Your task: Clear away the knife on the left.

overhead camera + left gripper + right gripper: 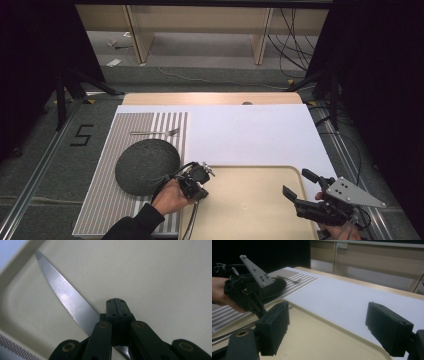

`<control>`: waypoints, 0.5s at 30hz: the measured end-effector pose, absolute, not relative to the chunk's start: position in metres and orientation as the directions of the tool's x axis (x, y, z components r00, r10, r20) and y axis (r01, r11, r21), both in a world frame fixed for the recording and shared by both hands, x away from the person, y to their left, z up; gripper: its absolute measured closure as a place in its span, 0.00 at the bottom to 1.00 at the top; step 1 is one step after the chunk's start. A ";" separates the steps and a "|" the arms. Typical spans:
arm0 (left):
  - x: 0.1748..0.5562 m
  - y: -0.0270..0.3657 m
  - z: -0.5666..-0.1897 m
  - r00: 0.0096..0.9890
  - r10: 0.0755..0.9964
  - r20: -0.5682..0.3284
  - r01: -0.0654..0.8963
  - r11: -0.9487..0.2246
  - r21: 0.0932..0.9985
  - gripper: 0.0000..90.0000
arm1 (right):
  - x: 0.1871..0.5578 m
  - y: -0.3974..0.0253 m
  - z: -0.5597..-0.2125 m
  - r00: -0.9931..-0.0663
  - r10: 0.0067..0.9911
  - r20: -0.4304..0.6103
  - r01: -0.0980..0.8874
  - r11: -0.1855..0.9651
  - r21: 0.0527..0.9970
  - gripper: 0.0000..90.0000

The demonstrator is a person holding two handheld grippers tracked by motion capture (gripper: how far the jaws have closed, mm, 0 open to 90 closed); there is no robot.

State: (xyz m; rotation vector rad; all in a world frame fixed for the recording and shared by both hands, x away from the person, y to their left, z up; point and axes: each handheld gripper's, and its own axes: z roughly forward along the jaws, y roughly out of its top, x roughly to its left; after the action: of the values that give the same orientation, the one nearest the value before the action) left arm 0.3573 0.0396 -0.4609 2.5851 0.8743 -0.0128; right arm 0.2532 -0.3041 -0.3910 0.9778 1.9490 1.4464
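Observation:
A serrated steel knife (67, 300) lies in the beige tray (250, 200), its tip toward the tray's far left corner. My left gripper (117, 306) is shut on the knife near where the blade ends. In the high view a hand holds this gripper (199, 189) tilted down over the tray's left edge, and it hides the blade. My right gripper (299, 184) hovers open over the tray's right side. Its jaws stand wide apart with nothing between them (329, 327). In the right gripper view the left gripper (247, 292) shows at the far left.
A striped placemat (110, 210) lies left of the tray on a white sheet (250, 135). On it sit a dark round plate (145, 165) and, farther back, a fork (155, 132). Beyond the table are stands, cables and wooden furniture legs.

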 end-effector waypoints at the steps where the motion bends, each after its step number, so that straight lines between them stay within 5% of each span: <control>1: 0.356 0.046 -0.461 0.800 0.585 -0.134 0.588 -0.717 0.374 1.00 | 0.253 -0.304 -0.391 -0.605 0.796 0.010 0.243 0.173 0.955 0.22; 15: 0.354 0.066 -0.462 0.771 0.618 -0.154 0.624 -0.687 0.372 1.00 | 0.255 -0.301 -0.391 -0.612 0.791 0.004 0.243 0.184 0.952 0.22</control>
State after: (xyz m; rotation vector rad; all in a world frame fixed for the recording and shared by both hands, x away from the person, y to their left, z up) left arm 0.3538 0.0664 -0.4616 2.5592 0.9425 -0.0225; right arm 0.2546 -0.3013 -0.3905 0.9672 1.9650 1.4373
